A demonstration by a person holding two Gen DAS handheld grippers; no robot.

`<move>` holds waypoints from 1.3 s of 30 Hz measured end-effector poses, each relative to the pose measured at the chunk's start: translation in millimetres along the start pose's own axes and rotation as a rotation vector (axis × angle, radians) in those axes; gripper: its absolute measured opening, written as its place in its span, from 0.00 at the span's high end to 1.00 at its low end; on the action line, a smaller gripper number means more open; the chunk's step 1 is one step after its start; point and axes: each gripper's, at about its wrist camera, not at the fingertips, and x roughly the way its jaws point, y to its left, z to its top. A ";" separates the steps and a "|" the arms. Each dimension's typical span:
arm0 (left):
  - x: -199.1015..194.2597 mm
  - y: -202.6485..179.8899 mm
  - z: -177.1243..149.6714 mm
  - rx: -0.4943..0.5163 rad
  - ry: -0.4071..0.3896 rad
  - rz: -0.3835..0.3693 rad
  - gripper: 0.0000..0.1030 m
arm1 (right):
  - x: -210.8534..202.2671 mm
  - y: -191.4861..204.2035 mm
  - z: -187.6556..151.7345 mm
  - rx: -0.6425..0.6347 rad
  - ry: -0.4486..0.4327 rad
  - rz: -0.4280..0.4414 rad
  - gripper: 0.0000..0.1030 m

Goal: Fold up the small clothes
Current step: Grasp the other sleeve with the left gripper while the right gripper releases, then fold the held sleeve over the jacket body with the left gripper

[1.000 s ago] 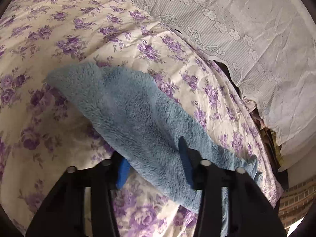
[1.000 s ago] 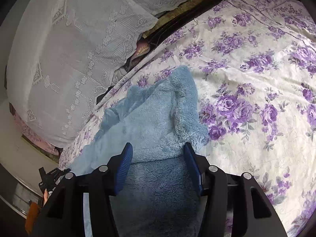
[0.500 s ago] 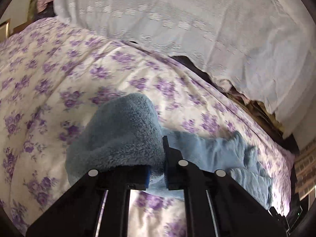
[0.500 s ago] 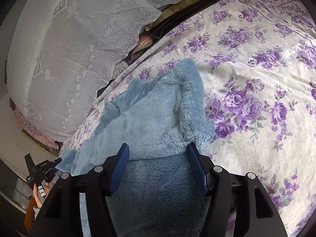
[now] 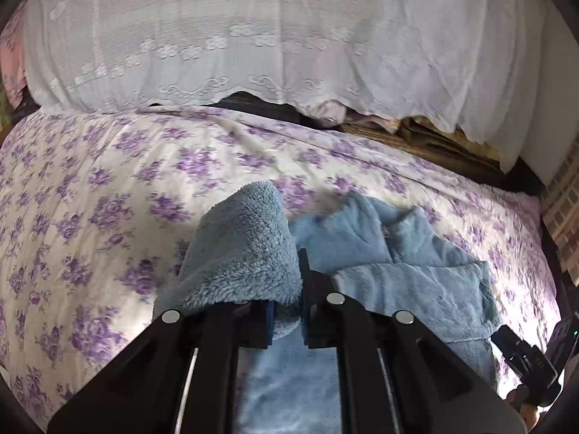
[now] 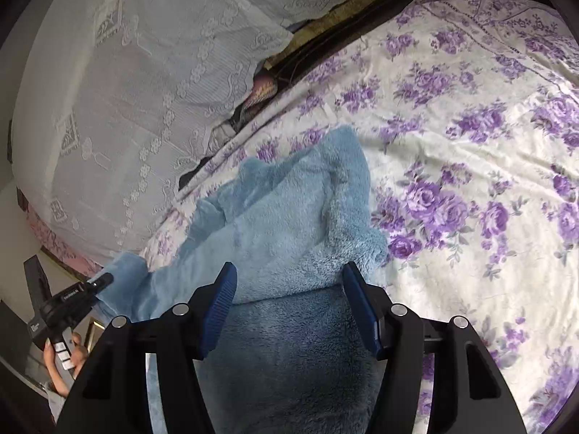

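**Left gripper pinches a fold of blue fleece while the right stands open over it**

A fluffy blue fleece garment (image 5: pixel 398 271) lies on a bed covered with a cream bedspread printed with purple flowers (image 5: pixel 90 199). Behind the bed, a white lace-trimmed cloth (image 5: pixel 253 36) drapes over a bulky heap, and darker fabrics show in the gap beneath its scalloped edge.

In the left wrist view, the left gripper (image 5: pixel 286 311) has its jaws closed tight on a thick fold of the fleece. The pinched portion rises in a rounded hump ahead of the fingers and is lifted clear of the bedspread, while the rest of the garment spreads flat to the right, its layers overlapping and rumpled. The other gripper's black body appears at the lower right edge of this view, near the garment's far end.

In the right wrist view, the right gripper (image 6: pixel 289 303) stands with its blue-padded fingers (image 6: pixel 220 300) well apart. Its jaws have just been opening, and the fleece (image 6: pixel 289 217) lies between and below them, though the pads do not press on it. The garment here shows a doubled layer, its upper edge running across just ahead of the fingertips. At the lower left edge, a hand (image 6: pixel 58 358) holds the other gripper's black handle (image 6: pixel 68 303) beside the garment's edge.
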 end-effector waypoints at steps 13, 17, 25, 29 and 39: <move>36.1 -119.6 -30.1 0.197 0.055 -0.015 0.91 | -13.3 -0.1 9.7 -0.008 -0.033 -0.010 0.35; 59.0 -138.9 -50.6 0.232 0.098 -0.005 0.91 | -14.0 -7.1 11.0 0.022 -0.035 -0.013 0.35; 78.4 -162.4 -82.8 0.314 0.109 0.036 0.88 | -9.8 -8.6 8.0 0.034 -0.027 -0.025 0.35; 68.0 -171.8 -86.0 0.361 0.095 0.039 0.17 | -6.9 -11.0 7.4 0.039 -0.019 -0.037 0.35; -19.0 -90.3 -77.1 0.357 -0.080 0.091 0.05 | -6.1 11.5 1.5 -0.085 -0.021 -0.044 0.35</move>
